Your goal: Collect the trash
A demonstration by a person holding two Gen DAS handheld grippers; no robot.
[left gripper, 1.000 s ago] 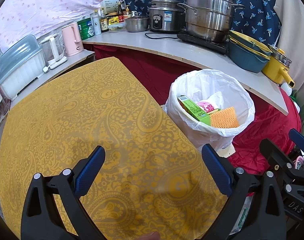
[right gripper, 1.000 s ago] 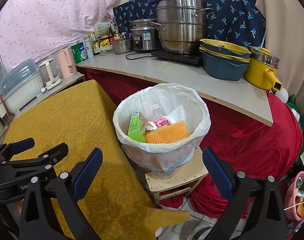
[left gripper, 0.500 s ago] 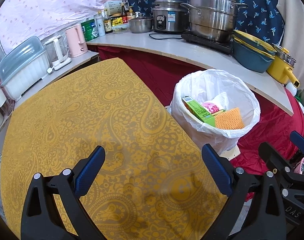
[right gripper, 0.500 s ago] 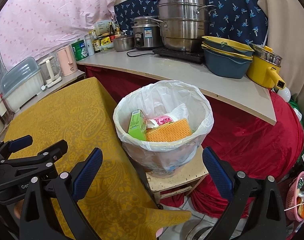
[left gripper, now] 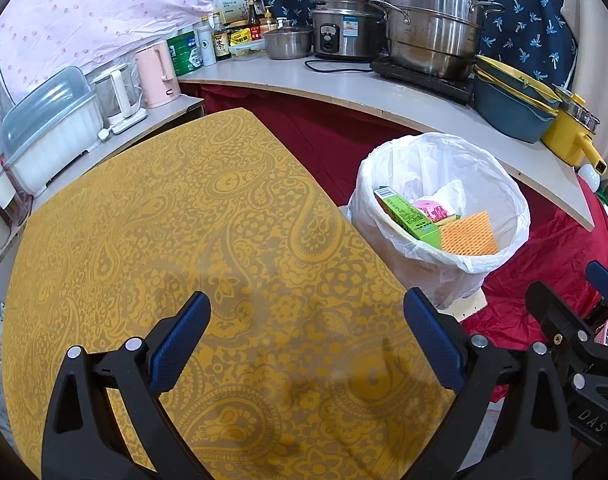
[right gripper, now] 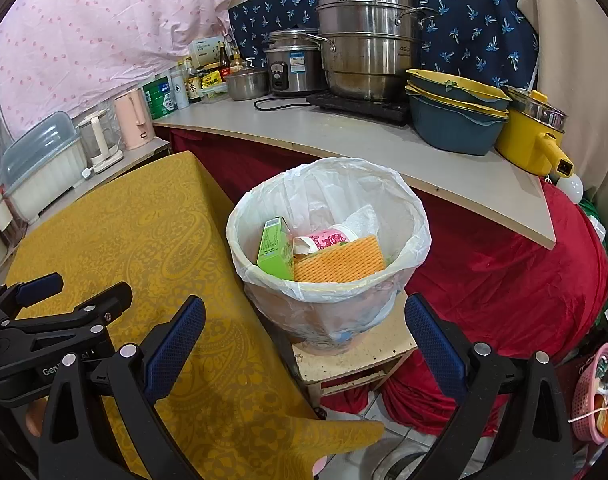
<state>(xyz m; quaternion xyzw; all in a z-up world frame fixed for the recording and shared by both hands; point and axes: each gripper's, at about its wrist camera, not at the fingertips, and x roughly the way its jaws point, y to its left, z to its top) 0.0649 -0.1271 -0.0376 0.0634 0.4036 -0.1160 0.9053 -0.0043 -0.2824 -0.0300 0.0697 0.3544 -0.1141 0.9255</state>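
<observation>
Left gripper (left gripper: 306,330): held over the yellow tabletop (left gripper: 176,232), jaws wide apart, nothing between them.
Right gripper (right gripper: 304,332): held low in front of the trash bin (right gripper: 330,248), jaws wide apart, empty; also seen at the right edge of the left wrist view.
Trash bin: lined with a white plastic bag (right gripper: 418,228), standing on a small wooden stool (right gripper: 356,354) just beside the right edge of the tabletop.
Trash inside the bin: green carton (right gripper: 275,250) leaning on the left side, pink printed cup (right gripper: 328,238) lying in the middle, orange waffle-pattern cloth (right gripper: 340,262) in front, white crumpled paper (right gripper: 364,218) behind.
Tabletop: covered with a yellow paisley cloth, only shadows of the grippers on its surface.
Counter behind (right gripper: 368,140): grey and curved, with red cloth (right gripper: 496,276) hanging below; carries a big steel steamer pot (right gripper: 368,48), a rice cooker (right gripper: 290,66), stacked blue and yellow basins (right gripper: 454,112), a yellow pot (right gripper: 530,136), bottles and a pink kettle (right gripper: 132,118).
</observation>
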